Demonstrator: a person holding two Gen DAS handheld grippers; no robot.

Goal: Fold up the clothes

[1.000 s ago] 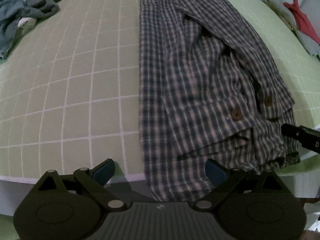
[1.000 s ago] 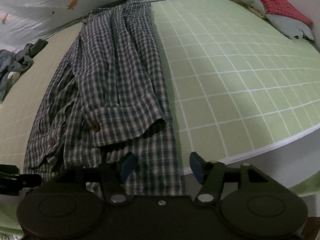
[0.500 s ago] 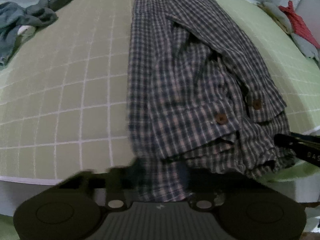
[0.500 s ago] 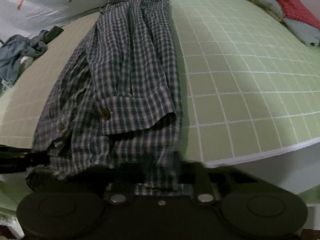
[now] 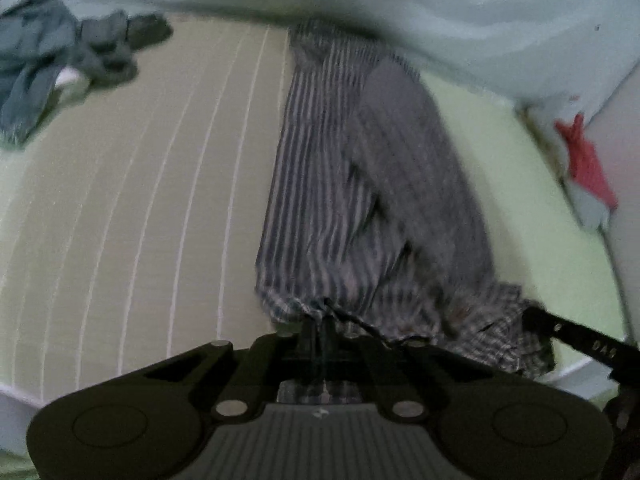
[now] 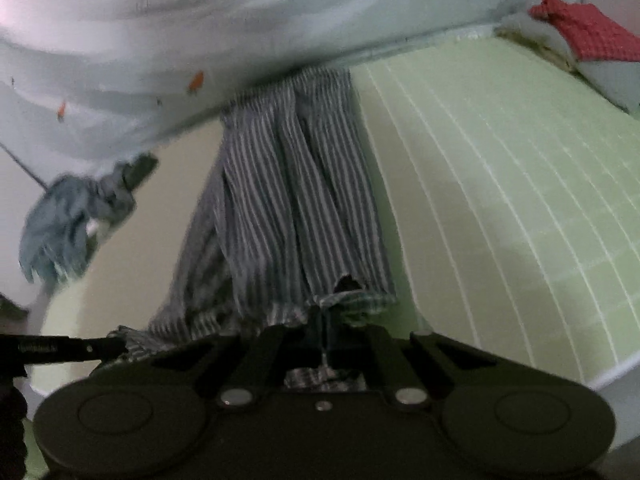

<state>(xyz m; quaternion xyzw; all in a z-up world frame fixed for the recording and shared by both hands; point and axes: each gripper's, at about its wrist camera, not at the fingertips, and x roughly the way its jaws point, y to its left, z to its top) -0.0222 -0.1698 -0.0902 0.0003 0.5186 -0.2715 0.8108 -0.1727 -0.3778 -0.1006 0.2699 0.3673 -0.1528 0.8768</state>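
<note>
Plaid shirt (image 5: 372, 200) lies lengthwise on the bed (image 5: 120, 200), its near hem pinched at one corner by the left claw (image 5: 320, 328) and at the other by the right claw (image 6: 324, 320), both clamped tight, probably to fold it over evenly.

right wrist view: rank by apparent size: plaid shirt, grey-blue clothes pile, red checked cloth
1. plaid shirt, clearly largest.
2. grey-blue clothes pile.
3. red checked cloth, cut off by the frame edge and farthest from the camera, so 2 versus 3 is unsure.
</note>
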